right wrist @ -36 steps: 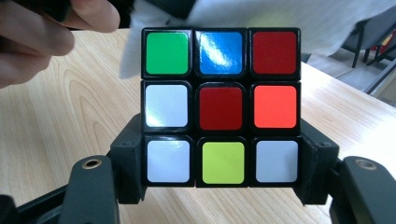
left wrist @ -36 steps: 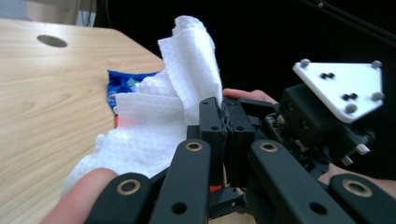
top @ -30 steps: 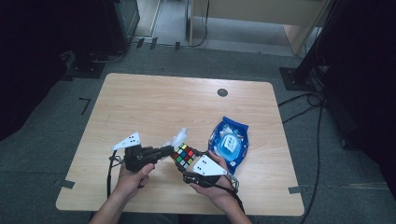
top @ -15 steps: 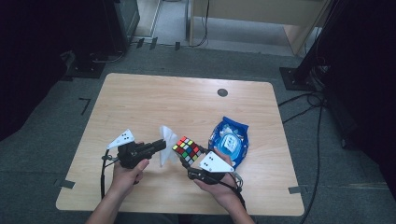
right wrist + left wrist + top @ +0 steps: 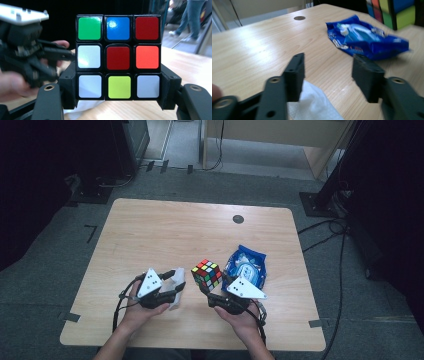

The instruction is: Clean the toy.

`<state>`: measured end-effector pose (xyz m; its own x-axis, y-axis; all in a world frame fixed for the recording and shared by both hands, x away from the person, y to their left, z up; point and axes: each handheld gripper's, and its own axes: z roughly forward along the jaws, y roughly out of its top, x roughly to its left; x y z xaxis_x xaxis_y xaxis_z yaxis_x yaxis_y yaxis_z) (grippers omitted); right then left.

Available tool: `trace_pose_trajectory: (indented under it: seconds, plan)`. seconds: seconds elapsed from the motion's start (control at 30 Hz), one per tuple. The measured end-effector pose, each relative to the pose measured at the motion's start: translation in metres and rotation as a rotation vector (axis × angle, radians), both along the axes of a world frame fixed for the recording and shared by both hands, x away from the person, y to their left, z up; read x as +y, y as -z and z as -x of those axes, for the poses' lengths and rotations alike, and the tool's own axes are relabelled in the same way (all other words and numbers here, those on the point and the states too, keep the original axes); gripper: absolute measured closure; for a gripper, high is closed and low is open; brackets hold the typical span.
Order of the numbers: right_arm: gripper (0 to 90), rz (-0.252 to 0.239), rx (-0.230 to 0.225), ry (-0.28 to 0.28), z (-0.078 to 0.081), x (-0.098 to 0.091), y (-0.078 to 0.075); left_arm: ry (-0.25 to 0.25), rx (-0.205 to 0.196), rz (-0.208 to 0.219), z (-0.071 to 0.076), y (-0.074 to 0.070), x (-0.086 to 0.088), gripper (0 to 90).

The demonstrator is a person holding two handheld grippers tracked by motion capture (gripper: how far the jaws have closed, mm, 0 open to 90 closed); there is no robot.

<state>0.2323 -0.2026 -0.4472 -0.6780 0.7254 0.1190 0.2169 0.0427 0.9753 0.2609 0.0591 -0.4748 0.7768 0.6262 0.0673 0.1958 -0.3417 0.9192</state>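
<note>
The puzzle cube [image 5: 207, 273] is held up off the table [image 5: 150, 235], squeezed between the jaws of the right gripper [image 5: 216, 296]. A blue packet [image 5: 246, 269] is seen lying just beside it. The left gripper [image 5: 176, 287] has just been opened, and nothing is pinched in it. A white tissue [image 5: 314, 106] is seen lying under its jaws.

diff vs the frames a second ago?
The left gripper drew the white tissue away from the multicoloured puzzle cube down to the wooden table; its jaws have just been opening, letting the tissue go. Unchanged: right gripper clamps the cube; blue wipes packet lies in place.
</note>
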Motion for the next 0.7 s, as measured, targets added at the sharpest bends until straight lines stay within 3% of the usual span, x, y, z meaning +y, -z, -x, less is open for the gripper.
trace_pose_trajectory:
  seconds: [0.1,0.2,0.37,0.5,0.7]
  plan:
    - [34.4,-0.030,0.062,-0.027,0.000,0.004,-0.005,0.024,-0.054,-0.035,0.007,0.002,-0.010,30.6]
    - [34.4,-0.013,0.132,-0.056,0.001,0.013,-0.007,0.021,-0.097,-0.040,0.012,0.002,-0.014,26.3]
    - [34.4,0.006,0.238,-0.073,0.001,0.024,-0.007,0.007,-0.237,-0.110,0.022,0.003,-0.017,25.0]
    - [34.3,-0.004,0.337,-0.075,-0.005,0.027,-0.005,0.021,-0.266,-0.107,0.026,0.002,-0.020,25.8]
    - [34.3,-0.023,0.432,-0.076,-0.011,0.028,-0.001,0.035,-0.307,-0.169,0.029,0.007,-0.025,32.1]
